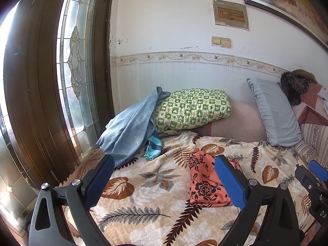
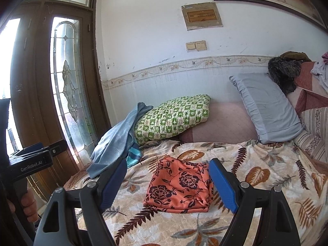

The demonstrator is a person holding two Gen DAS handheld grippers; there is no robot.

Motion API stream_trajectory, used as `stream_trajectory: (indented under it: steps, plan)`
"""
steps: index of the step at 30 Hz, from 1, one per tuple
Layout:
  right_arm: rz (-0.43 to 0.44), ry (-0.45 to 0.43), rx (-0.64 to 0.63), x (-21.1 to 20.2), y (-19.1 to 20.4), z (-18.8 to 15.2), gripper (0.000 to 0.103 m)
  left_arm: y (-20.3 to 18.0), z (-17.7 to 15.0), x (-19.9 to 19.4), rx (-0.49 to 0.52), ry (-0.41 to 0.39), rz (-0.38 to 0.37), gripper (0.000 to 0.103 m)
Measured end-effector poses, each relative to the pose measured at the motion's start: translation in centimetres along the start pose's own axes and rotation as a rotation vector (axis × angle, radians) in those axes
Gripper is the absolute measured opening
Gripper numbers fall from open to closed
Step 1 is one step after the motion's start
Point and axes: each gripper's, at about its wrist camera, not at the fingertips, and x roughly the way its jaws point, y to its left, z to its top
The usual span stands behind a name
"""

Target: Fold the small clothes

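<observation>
Nearest the left wrist camera, the left gripper [image 1: 164, 176] has its two blue-padded fingers [image 1: 230, 181] spread wide, holding nothing and hanging above the leaf-patterned blanket [image 1: 143, 215]. The folded orange floral garment [image 1: 203, 182] lies flat on that blanket; in this view it sits toward the right-hand finger, which overlaps its right edge, though whether the pad touches the cloth cannot be told.

In the right wrist view the right gripper [image 2: 168, 182] is equally wide apart and empty, and the orange garment [image 2: 178, 186] appears between its fingers [image 2: 223, 184], beyond them on the bed. The left gripper's handle [image 2: 30, 160] shows at the far left of that view, with the person's hand [image 2: 28, 203] around its grip. A tip of the right gripper [image 1: 317, 170] shows at the right edge of the left view.

Farther back, a blue towel [image 1: 127, 127] drapes over a green checked pillow [image 1: 192, 108], with a teal striped garment [image 1: 153, 147] just below the towel. A grey pillow [image 1: 274, 110] leans near the wall, and a dark furry hat [image 1: 293, 88] rests behind it.
</observation>
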Motion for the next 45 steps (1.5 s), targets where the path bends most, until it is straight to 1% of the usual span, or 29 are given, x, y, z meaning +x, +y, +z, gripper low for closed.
stream_trajectory:
  steps: [13,21,25,34,41,45]
  plan:
    - [-0.012,0.035,-0.013,0.6,0.0,-0.2,0.085,0.0,-0.1,0.7,0.007,0.023,-0.009,0.098]
    - [-0.008,0.037,-0.016,0.6,0.4,0.1,0.085,0.2,0.0,0.9,0.002,0.029,-0.009,0.098]
    - [-0.003,0.051,-0.017,1.4,0.4,-0.1,0.085,0.2,0.0,1.2,0.006,0.035,-0.006,0.098]
    - [-0.003,0.081,0.004,3.6,-0.4,-0.6,0.085,-0.2,0.3,3.5,0.008,0.067,-0.006,0.098]
    - [-0.004,0.094,0.007,3.9,-0.5,-1.2,0.085,-0.3,0.0,3.6,0.011,0.066,-0.013,0.098]
    - [-0.001,0.085,0.002,3.6,-0.3,-1.0,0.085,-0.3,0.0,3.2,0.012,0.058,-0.017,0.098]
